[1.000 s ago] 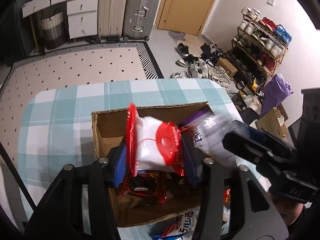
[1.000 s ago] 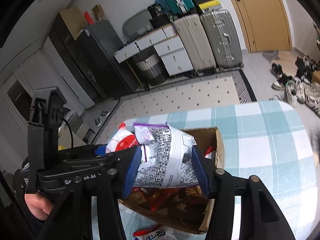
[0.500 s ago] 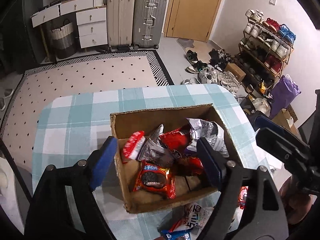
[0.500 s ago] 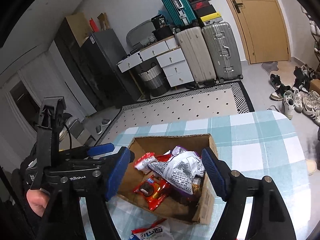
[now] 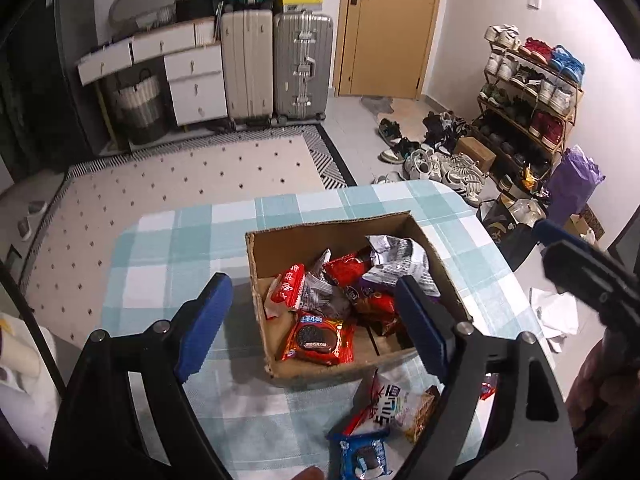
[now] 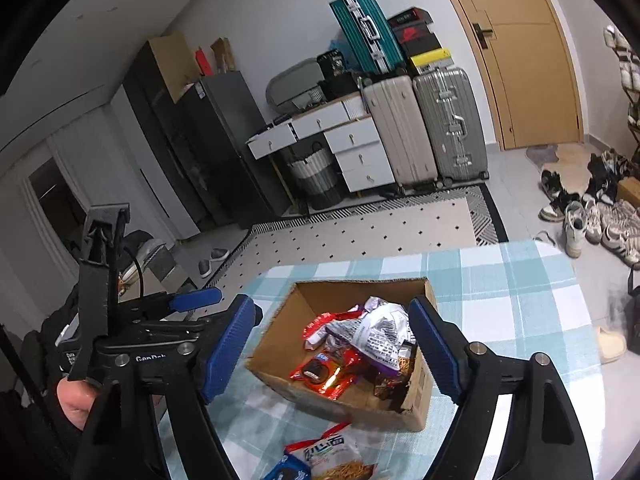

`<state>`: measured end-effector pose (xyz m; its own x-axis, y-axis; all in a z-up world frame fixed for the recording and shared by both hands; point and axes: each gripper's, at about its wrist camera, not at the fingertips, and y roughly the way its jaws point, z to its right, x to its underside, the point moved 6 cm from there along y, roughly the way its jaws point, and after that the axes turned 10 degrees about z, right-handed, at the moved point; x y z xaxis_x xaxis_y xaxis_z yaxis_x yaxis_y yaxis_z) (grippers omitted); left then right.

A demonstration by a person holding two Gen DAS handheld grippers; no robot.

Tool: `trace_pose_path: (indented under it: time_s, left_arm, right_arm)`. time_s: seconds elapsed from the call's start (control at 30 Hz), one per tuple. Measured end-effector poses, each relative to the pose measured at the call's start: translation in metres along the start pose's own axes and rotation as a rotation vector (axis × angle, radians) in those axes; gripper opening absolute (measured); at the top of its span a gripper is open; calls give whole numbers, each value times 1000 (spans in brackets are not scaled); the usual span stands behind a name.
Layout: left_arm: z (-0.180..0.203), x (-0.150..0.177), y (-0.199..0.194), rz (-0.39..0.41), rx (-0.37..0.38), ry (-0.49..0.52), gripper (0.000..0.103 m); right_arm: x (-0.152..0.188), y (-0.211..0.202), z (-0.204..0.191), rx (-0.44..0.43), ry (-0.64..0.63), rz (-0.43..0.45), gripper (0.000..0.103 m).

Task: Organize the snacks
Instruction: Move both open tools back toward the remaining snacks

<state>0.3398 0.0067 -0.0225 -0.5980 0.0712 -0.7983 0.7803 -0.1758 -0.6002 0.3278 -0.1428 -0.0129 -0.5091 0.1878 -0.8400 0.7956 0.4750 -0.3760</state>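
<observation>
Above cardboard box [image 5: 340, 236] | left gripper [image 5: 316, 320] jaws wide, empty | right gripper [image 6: 332, 344] jaws wide, empty

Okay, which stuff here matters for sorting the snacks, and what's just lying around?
Job:
cardboard box
red cookie pack in the box
white noodle bag on the table
blue cookie pack on the table

Lying about:
suitcases
shoe rack
laundry basket

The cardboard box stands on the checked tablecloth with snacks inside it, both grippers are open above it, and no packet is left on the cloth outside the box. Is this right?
Not quite: packets remain outside the cardboard box. The left wrist view shows a white noodle packet and a blue cookie packet on the checked tablecloth. The left gripper and right gripper are open.
</observation>
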Motion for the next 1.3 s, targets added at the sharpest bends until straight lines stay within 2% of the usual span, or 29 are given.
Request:
trace_pose_path:
  time_s: [0.1, 0.3, 0.73, 0.93, 1.03, 1.17, 1.3]
  left_arm:
    - [3, -3, -22, 31, -11, 14, 87]
    - [10, -7, -70, 96, -18, 12, 100]
    - [27, 13, -155, 173, -17, -11, 102]
    - [34, 31, -173, 219, -31, 27, 102]
    - [35, 46, -181, 228, -21, 1, 102]
    - [34, 69, -180, 227, -25, -23, 102]
    - [29, 94, -161, 185, -30, -61, 102]
  right_arm:
    - [-6, -19, -12, -1, -29, 33, 90]
    - [-14, -56, -32, -8, -69, 66, 94]
    - [-10, -128, -61, -25, -128, 124, 100]
    - [9, -153, -59, -2, -157, 142, 103]
    - [20, -163, -52, 16, -157, 144, 103]
    - [39, -169, -38, 38, -149, 128, 103]
    - [56, -170, -25, 56, -129, 110, 103]
